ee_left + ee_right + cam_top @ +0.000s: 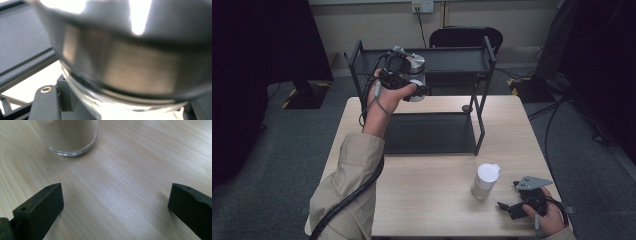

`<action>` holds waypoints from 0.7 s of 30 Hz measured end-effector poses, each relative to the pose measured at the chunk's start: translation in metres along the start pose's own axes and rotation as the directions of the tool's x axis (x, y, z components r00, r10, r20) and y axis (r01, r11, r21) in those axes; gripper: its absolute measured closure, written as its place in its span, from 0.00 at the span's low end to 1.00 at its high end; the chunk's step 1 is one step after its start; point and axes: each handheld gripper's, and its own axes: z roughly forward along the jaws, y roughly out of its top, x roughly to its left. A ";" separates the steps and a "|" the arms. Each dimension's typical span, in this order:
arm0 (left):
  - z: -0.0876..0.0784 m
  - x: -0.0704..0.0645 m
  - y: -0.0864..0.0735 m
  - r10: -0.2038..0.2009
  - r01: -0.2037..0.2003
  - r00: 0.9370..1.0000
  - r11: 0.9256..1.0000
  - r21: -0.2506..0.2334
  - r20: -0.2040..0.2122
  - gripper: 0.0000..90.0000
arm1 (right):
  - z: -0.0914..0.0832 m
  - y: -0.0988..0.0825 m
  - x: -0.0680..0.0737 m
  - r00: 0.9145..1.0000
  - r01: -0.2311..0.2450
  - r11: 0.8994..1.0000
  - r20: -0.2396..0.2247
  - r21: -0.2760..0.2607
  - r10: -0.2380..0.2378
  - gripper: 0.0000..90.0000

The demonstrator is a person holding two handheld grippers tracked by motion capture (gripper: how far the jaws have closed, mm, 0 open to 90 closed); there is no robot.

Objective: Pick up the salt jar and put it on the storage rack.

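My left gripper [411, 81] is raised at the left end of a black two-tier rack [480, 131], level with its top shelf. It is shut on a glass jar with a shiny metal lid [415, 63]. In the left gripper view that jar [130, 67] is blurred and very close between the jaws, with a black shelf edge [22, 62] behind it. A second glass jar with a white lid [485, 181] stands upright on the wooden table [427, 200]. My right gripper [508, 206] rests low just right of it, open and holding nothing. In the right gripper view [116, 207] the jar's base [68, 137] sits ahead, slightly left.
A black chair [466, 36] stands behind the rack. A small dark round thing [466, 108] lies on the table by the rack's right legs. Cables run over the grey floor at the right. The table's right edge is close to my right hand.
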 end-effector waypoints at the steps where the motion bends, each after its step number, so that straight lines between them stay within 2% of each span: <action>1: 0.000 0.001 0.003 0.002 -0.002 1.000 1.000 0.004 0.001 0.34 | 0.000 0.000 0.000 1.000 0.000 1.000 0.000 0.000 0.000 0.00; 12: -0.006 0.005 0.020 0.009 -0.009 1.000 1.000 0.013 -0.020 0.34 | 0.000 0.000 0.000 1.000 -0.001 1.000 0.000 0.000 0.001 0.00; 18: -0.008 0.010 0.026 -0.005 0.005 1.000 1.000 0.004 -0.022 0.34 | 0.000 0.000 0.000 1.000 -0.001 1.000 0.000 0.000 0.001 0.00; 21: -0.008 0.010 0.030 0.002 -0.002 0.999 1.000 0.004 -0.038 0.34 | 0.000 0.000 0.000 1.000 -0.001 1.000 0.000 0.000 0.001 0.00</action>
